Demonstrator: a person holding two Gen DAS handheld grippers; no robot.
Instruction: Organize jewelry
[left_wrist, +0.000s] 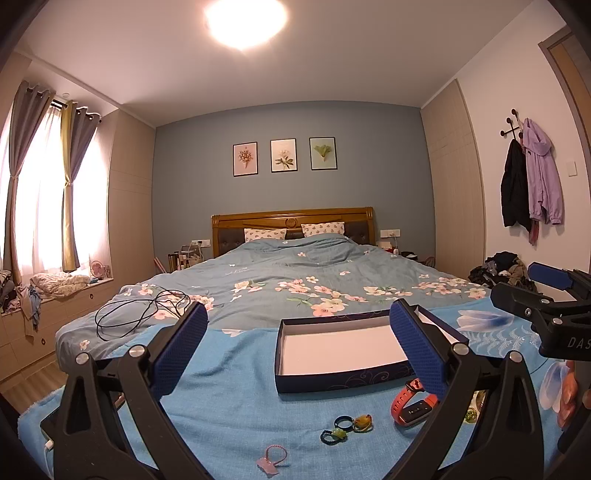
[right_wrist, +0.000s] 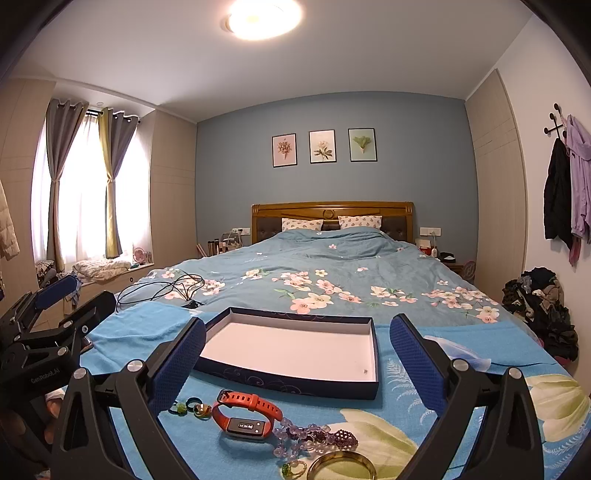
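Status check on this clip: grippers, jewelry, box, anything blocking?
Left gripper open, right gripper open, both holding nothing. Box nearly bare, one tiny speck inside. Red band, rings, purple beads, gold bangle on the blanket. Path to box unobstructed.

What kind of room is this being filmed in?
A home bedroom, it seems: a made bed with a wooden headboard, curtains at the window, and jackets hung on a wall hook.
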